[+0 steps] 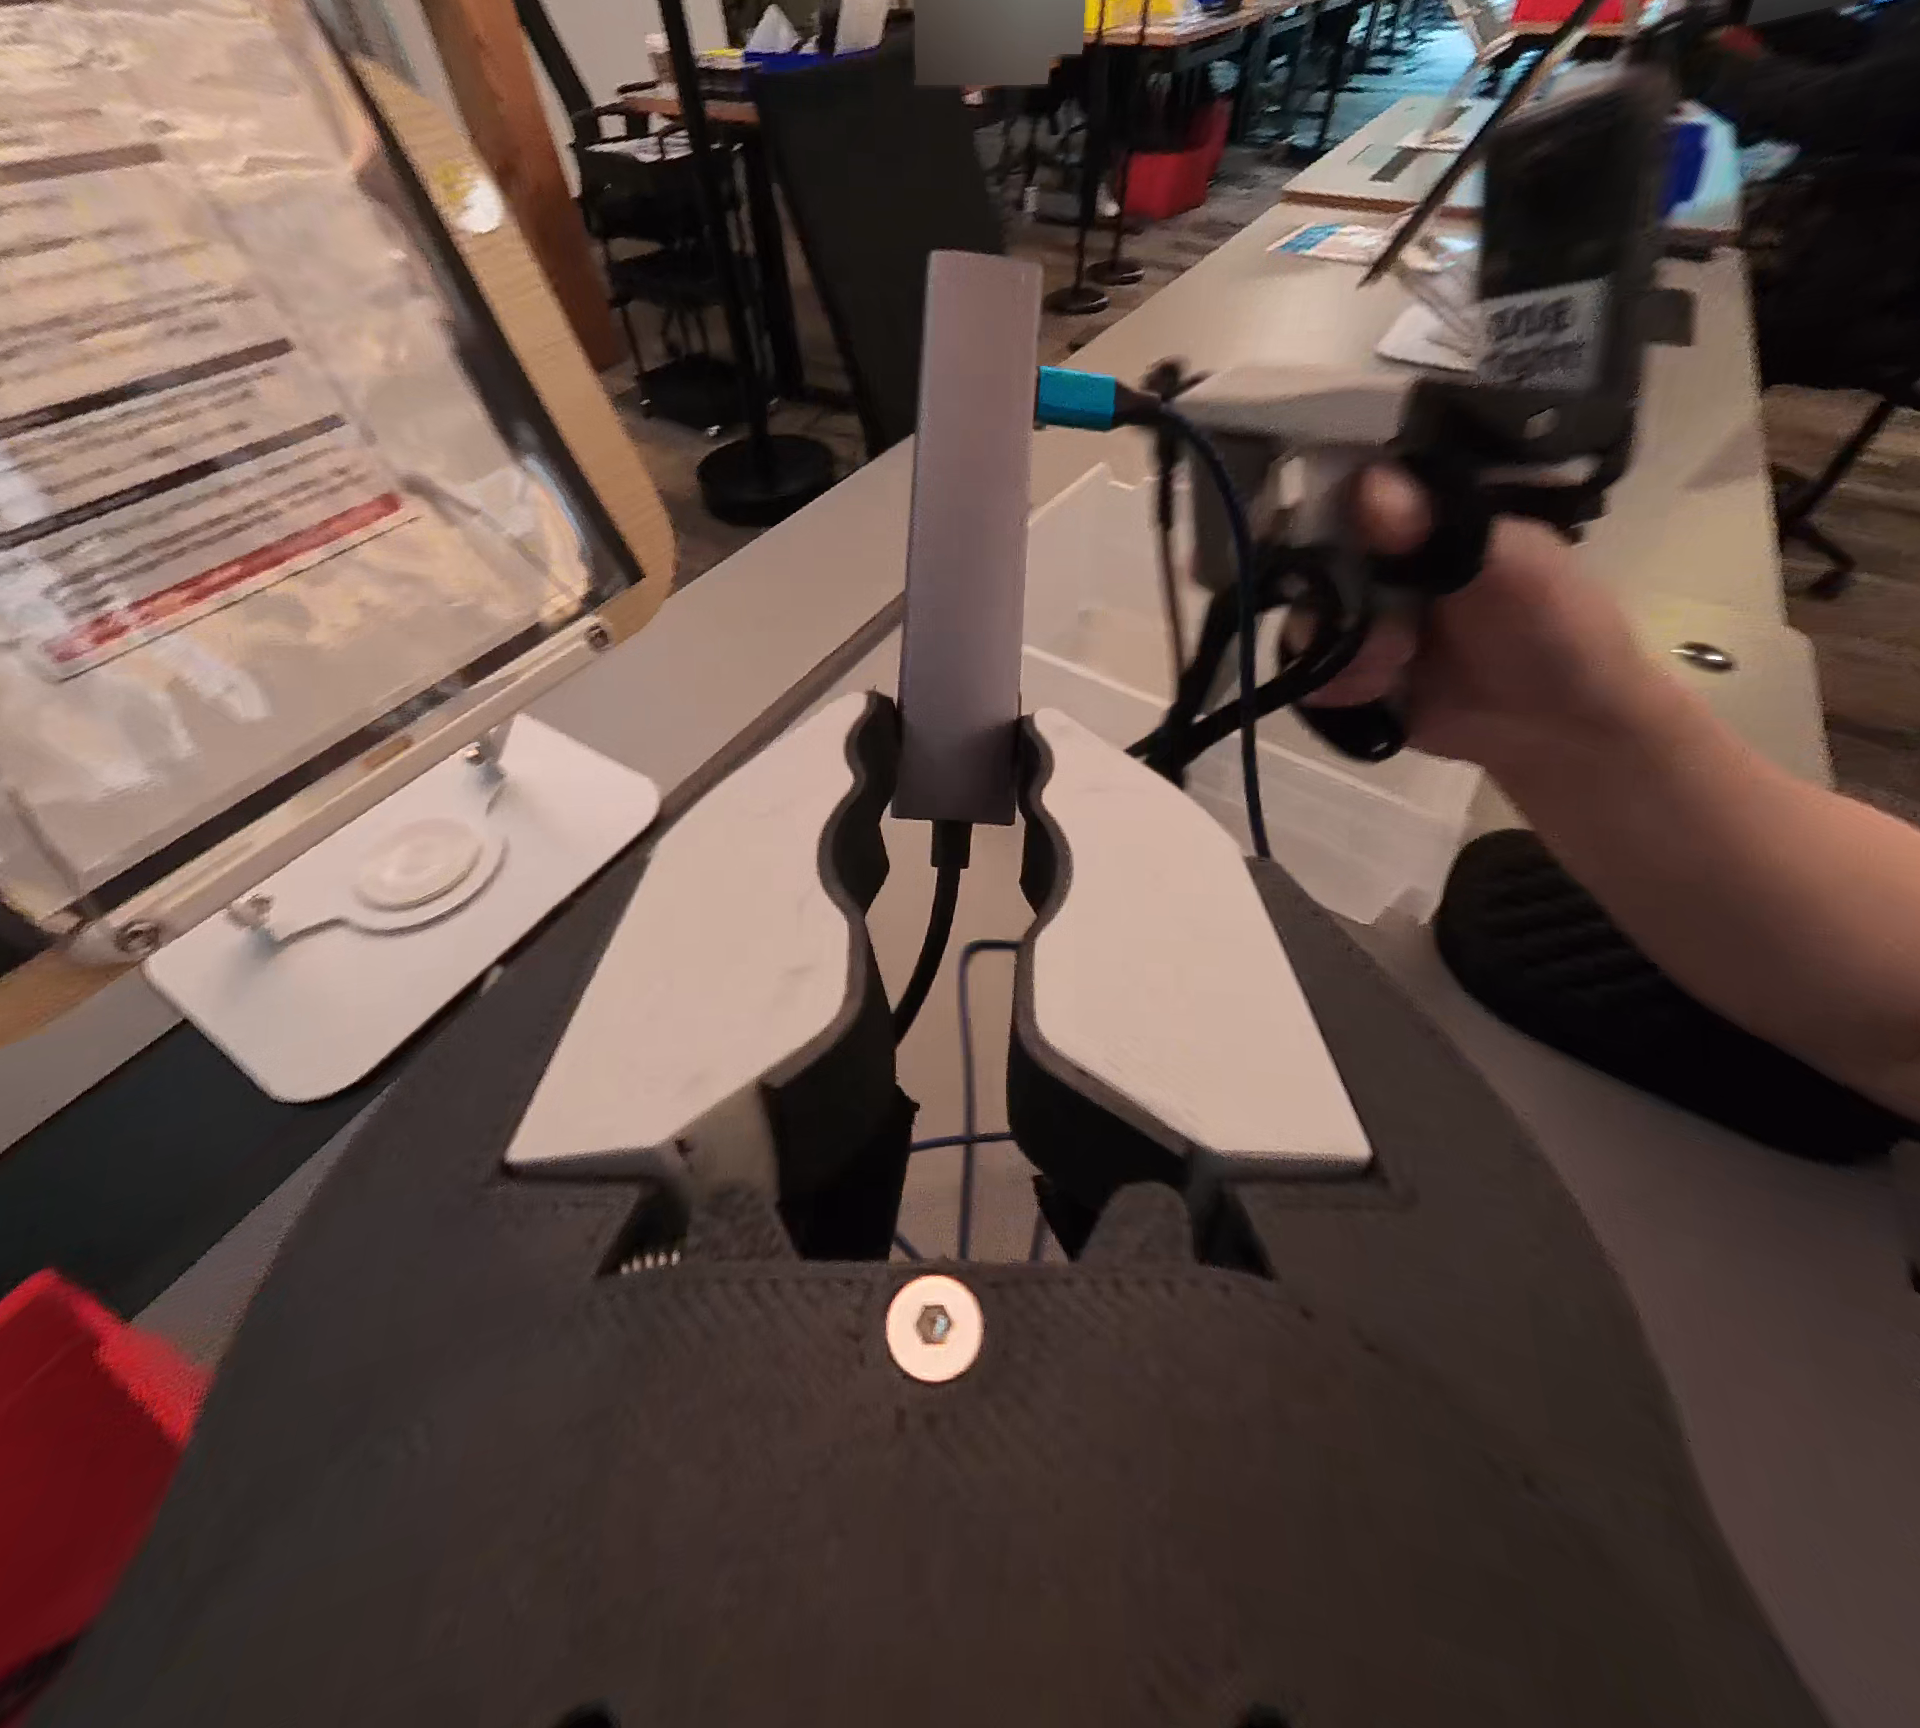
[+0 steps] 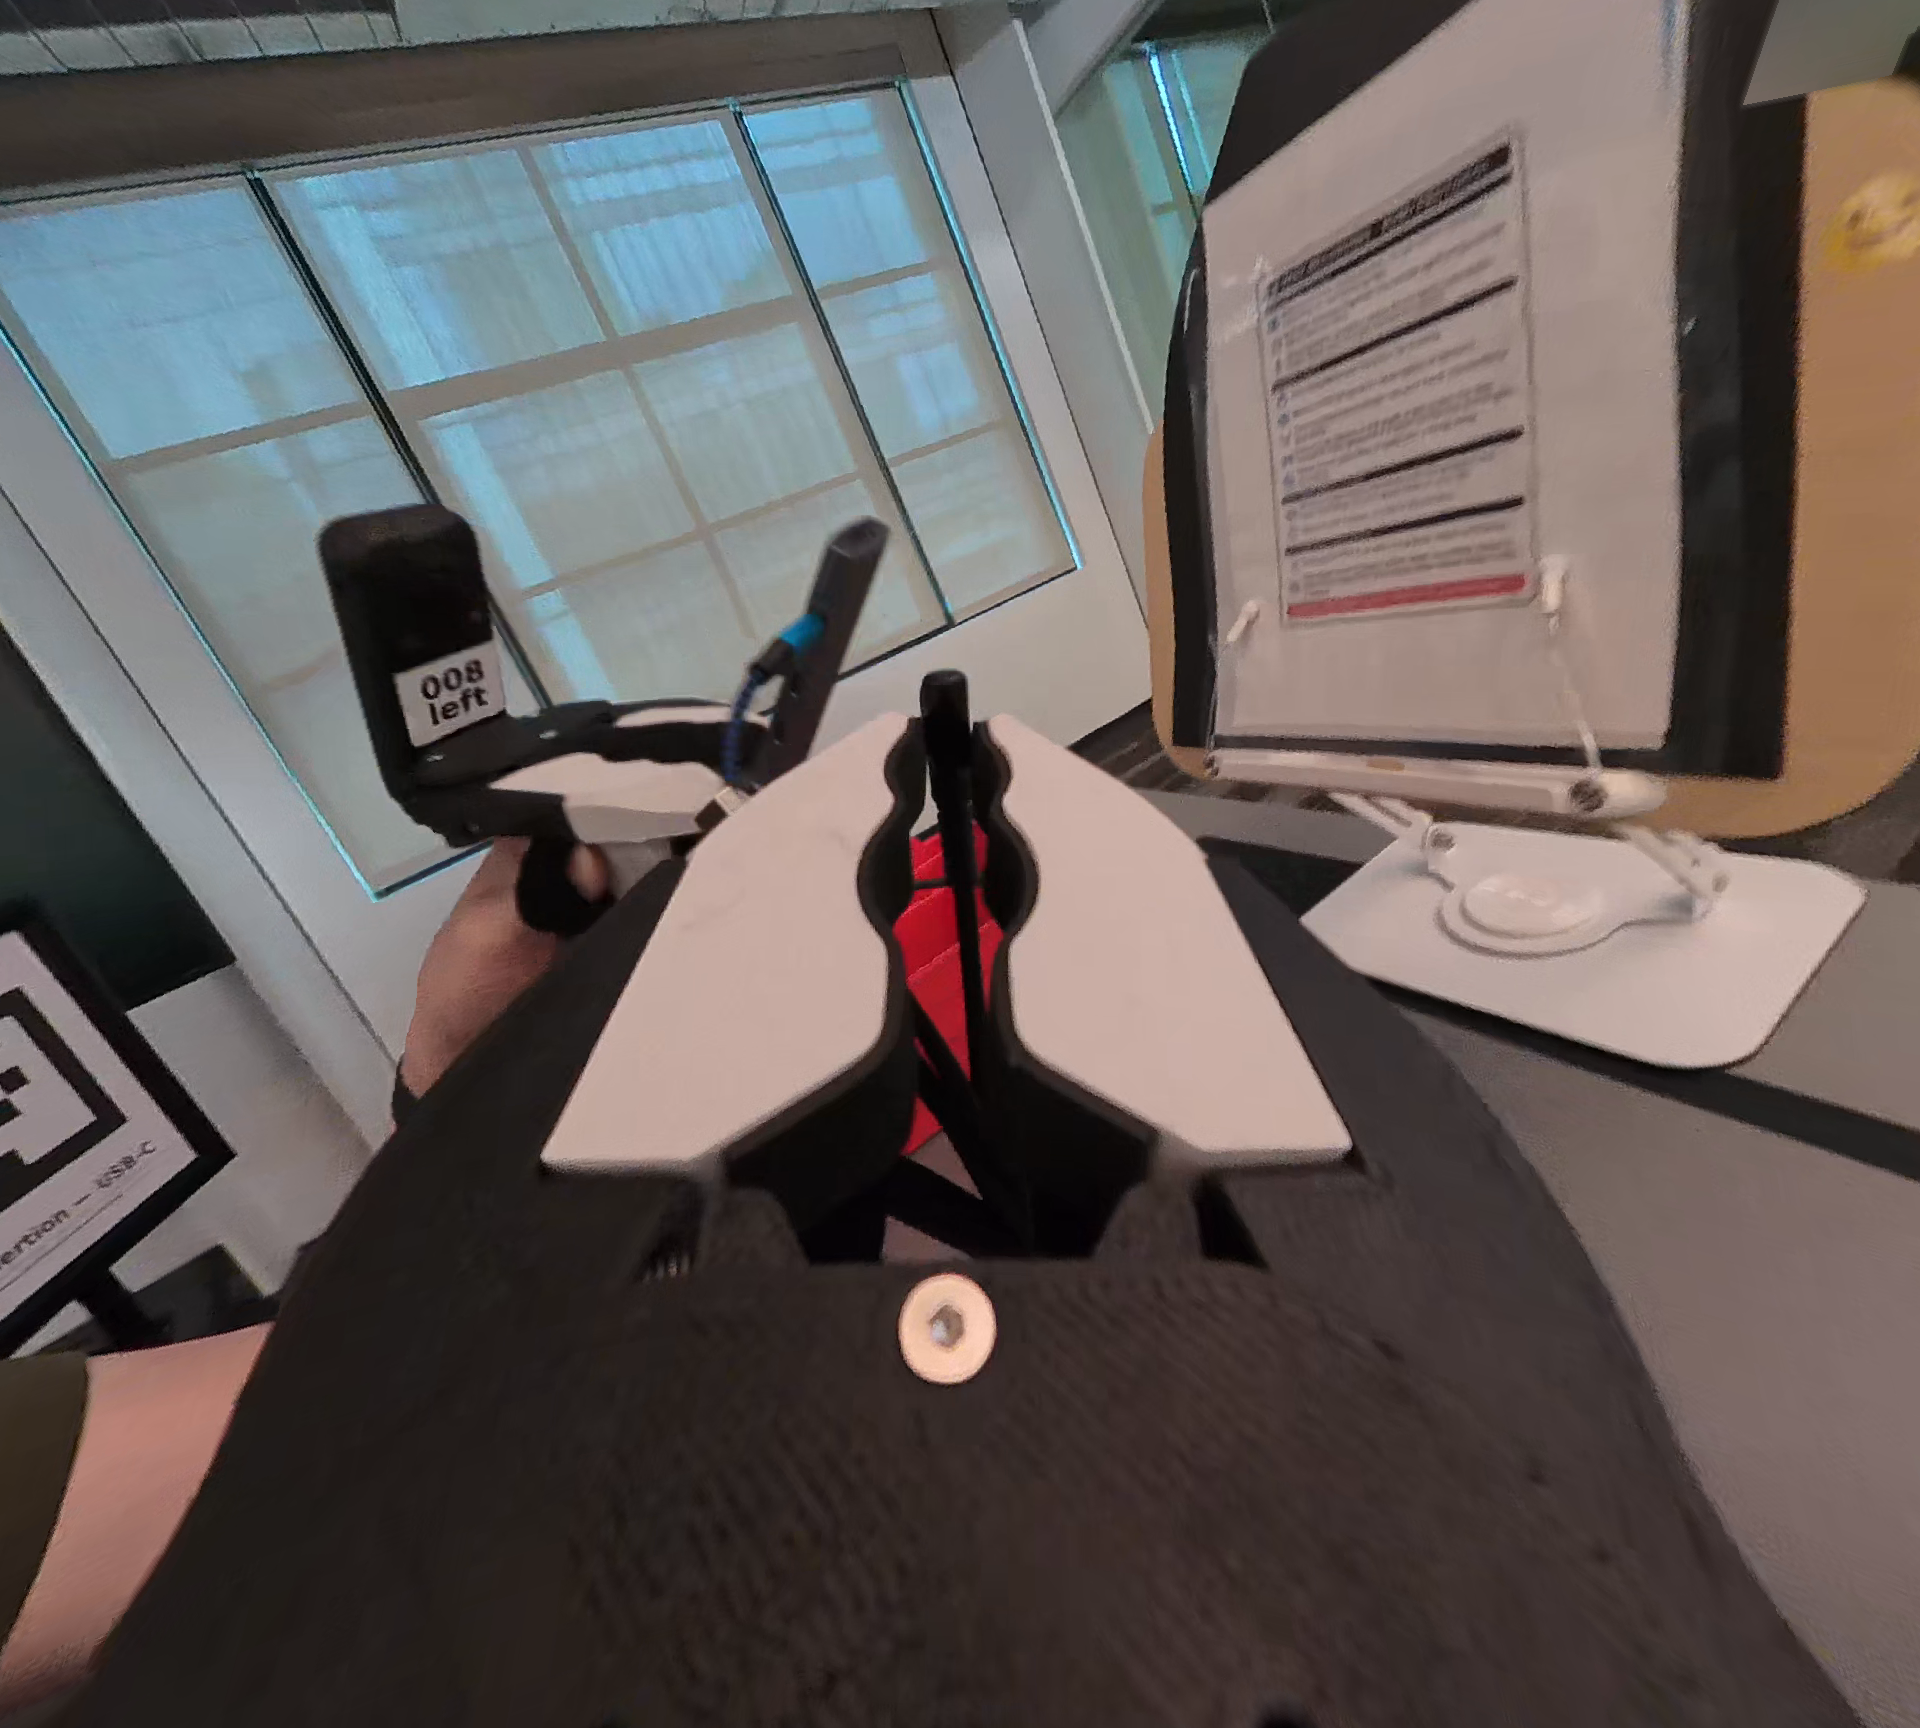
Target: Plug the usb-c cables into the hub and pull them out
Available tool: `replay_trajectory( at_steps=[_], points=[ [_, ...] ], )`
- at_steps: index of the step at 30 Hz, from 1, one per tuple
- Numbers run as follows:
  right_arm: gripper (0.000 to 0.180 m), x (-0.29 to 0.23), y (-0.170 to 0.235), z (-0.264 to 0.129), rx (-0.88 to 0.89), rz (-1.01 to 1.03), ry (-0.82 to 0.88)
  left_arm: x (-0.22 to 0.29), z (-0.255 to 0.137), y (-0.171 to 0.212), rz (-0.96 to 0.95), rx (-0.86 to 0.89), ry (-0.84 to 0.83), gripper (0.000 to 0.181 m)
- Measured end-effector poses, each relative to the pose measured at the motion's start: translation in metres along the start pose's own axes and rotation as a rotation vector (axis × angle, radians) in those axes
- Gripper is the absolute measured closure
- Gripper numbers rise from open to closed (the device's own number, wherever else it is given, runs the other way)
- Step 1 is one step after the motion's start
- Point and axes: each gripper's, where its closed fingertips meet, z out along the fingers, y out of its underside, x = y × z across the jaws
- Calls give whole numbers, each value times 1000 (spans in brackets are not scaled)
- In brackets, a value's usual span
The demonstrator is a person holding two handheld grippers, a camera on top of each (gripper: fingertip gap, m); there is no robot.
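The grey hub [image 1: 964,535] is clamped upright at centre frame between the left gripper [image 1: 954,769] fingers — the right gripper [image 2: 948,748] is closed on a black cable plug [image 2: 948,722].

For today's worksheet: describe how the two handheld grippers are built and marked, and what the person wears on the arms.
Each gripper, left and right, has a textured black printed body, a silver hex screw at centre, and two white-topped fingers with wavy black inner edges. In the right wrist view, the left gripper carries a black upright block with a white label. An olive sleeve cuff shows on the left arm.
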Motion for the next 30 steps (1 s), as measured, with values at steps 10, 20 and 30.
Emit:
replay_trajectory(
  at_steps=[10, 20, 30],
  points=[
    [172, -10, 56, 25, -123, 204, -128, 33, 20, 16, 74, -99, 86, 159],
    [172, -20, 90, 31, -310, 366, -232, 29, 32, 32, 290, -186, -38, 158],
    [172, -24, 94, 30, -335, 318, -307, 33, 32, 37, 431, -181, -78, 158]
  ],
)
